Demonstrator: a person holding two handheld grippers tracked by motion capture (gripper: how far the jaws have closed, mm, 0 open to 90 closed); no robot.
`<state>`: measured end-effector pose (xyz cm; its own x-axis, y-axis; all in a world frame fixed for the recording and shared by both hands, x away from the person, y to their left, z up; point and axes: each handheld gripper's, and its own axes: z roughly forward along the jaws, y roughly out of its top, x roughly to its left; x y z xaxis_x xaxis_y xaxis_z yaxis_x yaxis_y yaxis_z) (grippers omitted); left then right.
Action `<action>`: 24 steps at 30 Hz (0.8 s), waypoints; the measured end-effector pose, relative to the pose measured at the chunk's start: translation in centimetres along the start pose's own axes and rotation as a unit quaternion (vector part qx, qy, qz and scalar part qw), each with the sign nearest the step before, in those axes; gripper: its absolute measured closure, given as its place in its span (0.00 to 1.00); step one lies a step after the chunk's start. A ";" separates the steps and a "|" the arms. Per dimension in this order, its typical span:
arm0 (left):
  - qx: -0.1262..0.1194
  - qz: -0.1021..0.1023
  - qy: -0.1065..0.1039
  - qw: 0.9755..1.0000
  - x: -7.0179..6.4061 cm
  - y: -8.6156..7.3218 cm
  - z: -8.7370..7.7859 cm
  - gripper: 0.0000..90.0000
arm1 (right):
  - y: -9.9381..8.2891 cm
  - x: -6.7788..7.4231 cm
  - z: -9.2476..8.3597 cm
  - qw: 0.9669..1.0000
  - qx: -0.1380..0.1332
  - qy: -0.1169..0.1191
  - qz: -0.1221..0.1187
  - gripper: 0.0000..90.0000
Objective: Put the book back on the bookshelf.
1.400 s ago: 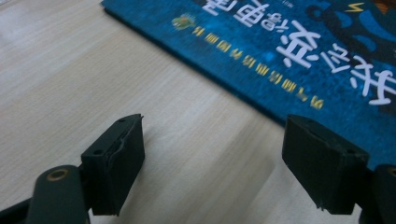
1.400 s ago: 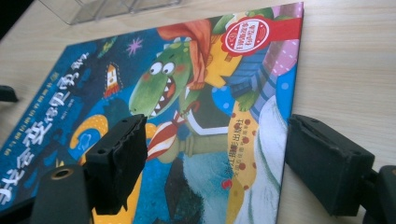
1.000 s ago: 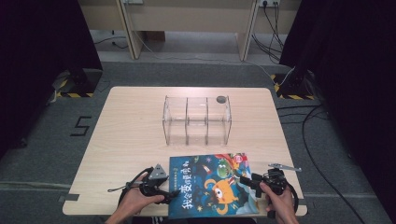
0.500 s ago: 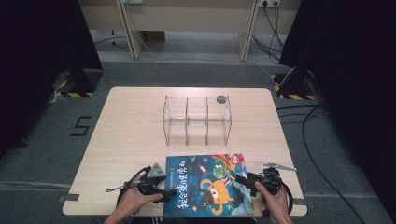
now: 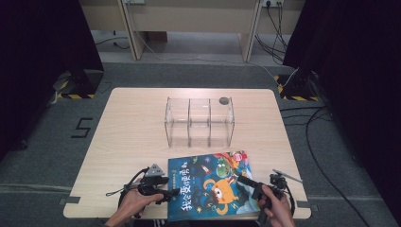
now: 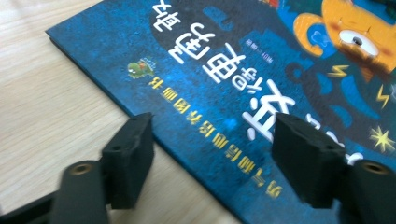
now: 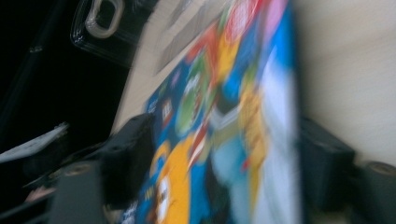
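A blue picture book (image 5: 213, 184) with an orange creature on its cover lies flat at the table's near edge. My left gripper (image 5: 171, 193) is at the book's left edge. In the left gripper view its jaws straddle that edge of the book (image 6: 224, 70), one over bare wood, the other over the cover. My left gripper (image 6: 212, 125) has just been closing, with the pads clear of the book. My right gripper (image 5: 242, 180) reaches over the book's right part. In the blurred right gripper view the book (image 7: 224, 140) runs between the jaws of my right gripper (image 7: 224, 129), which have also been closing.
A clear three-compartment organizer (image 5: 199, 122) stands mid-table behind the book, with a small dark round thing (image 5: 223, 100) at its top right. The wooden table (image 5: 132, 137) has bare room to the left and right. Cables trail on the floor at the right.
The book has slid slightly left and toward the near edge. Both hands stay at its sides, and the jaws of both grippers stand narrower than before.
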<state>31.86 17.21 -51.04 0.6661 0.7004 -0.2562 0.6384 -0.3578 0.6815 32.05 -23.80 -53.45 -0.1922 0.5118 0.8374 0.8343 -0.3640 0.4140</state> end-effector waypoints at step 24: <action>-0.004 0.022 -0.003 1.000 0.5 -0.1 0.0 0.31 | 0.0 2.3 -0.4 0.967 0.084 -0.013 -0.238 0.51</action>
<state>32.12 17.60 -51.26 0.6958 0.6806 -0.2294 0.6053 -0.3838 0.6974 31.44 -22.93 -51.41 -0.5641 0.6108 0.5556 0.7272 0.0487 0.6847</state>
